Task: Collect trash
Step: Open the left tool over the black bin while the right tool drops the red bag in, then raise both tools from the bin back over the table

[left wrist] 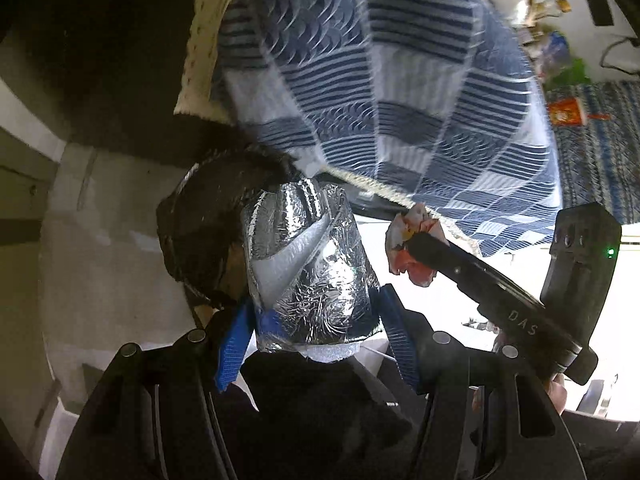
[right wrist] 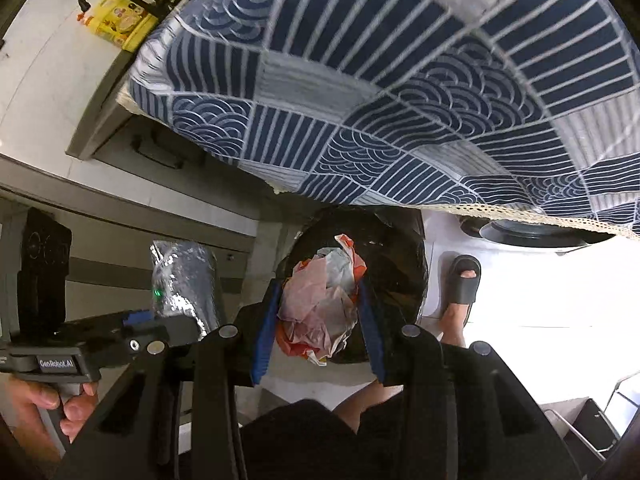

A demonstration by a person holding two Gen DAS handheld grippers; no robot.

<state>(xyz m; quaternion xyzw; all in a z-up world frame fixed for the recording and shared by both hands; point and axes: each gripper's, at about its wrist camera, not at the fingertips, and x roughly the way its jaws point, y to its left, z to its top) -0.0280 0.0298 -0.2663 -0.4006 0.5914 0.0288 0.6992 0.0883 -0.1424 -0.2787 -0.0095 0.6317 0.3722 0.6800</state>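
Crumpled wrapper (right wrist: pixel 320 304) clamped in right hand-held gripper (right wrist: pixel 318 312), over bin (right wrist: pixel 396 264)

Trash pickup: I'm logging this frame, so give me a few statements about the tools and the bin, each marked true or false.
1. The left tool grips a silver foil wrapper. True.
2. The right tool is empty. False: it is shut on crumpled paper.
3. A black-lined bin sits beyond the paper in the right wrist view. True.
4. The foil wrapper already lies in the bin. False: it is held in the left tool.
5. A plain red cloth hangs above the bin. False: the cloth is blue and white, patterned.
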